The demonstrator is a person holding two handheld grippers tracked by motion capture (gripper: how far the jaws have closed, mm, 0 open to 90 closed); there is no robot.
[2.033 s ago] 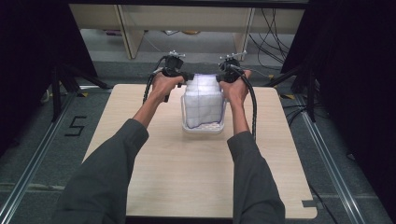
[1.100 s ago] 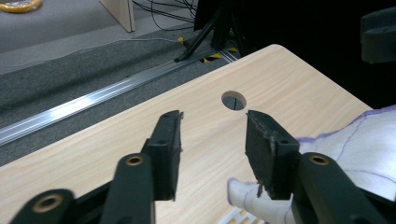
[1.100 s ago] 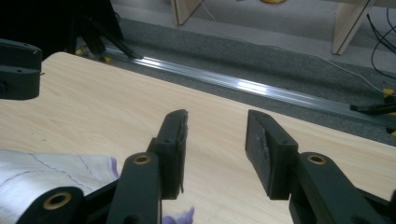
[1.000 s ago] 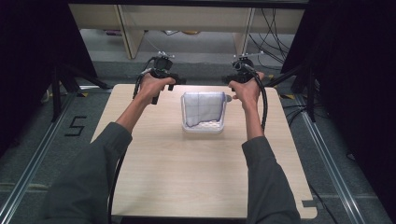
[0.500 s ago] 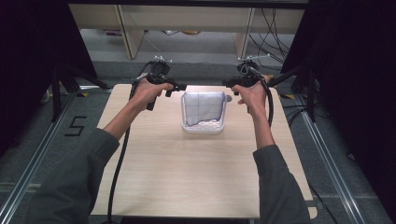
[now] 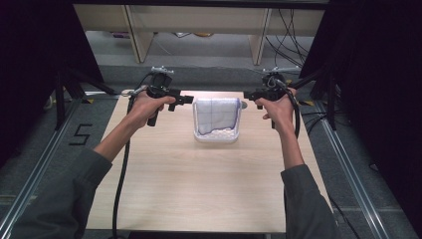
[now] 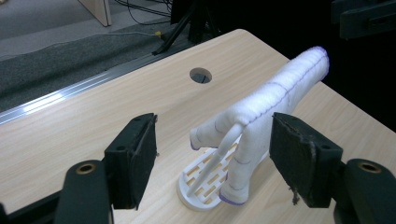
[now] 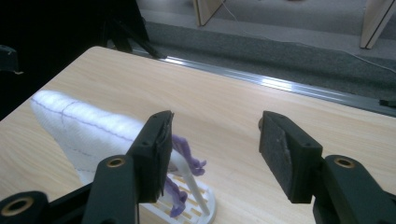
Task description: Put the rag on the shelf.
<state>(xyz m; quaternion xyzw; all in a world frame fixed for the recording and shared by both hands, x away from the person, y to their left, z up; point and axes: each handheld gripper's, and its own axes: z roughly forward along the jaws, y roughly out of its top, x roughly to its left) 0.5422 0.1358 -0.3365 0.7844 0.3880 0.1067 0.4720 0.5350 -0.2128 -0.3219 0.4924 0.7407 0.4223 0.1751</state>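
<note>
cloth's draped on the rack, both tongs let go

left tongs (image 6: 188, 99) and right tongs (image 6: 247, 94) flank the white cloth (image 6: 217, 115) on its rack (image 6: 215, 137), jaws just opened with nothing gripped; next is probably pulling clear.

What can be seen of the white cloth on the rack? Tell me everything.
The white cloth is a soft, fuzzy towel with thin purple grid lines and purple edging. It hangs folded over the bar of a white slotted rack, both sides draping toward the base. It sits near the table's far edge, between the two grippers, touching only the rack.
</note>
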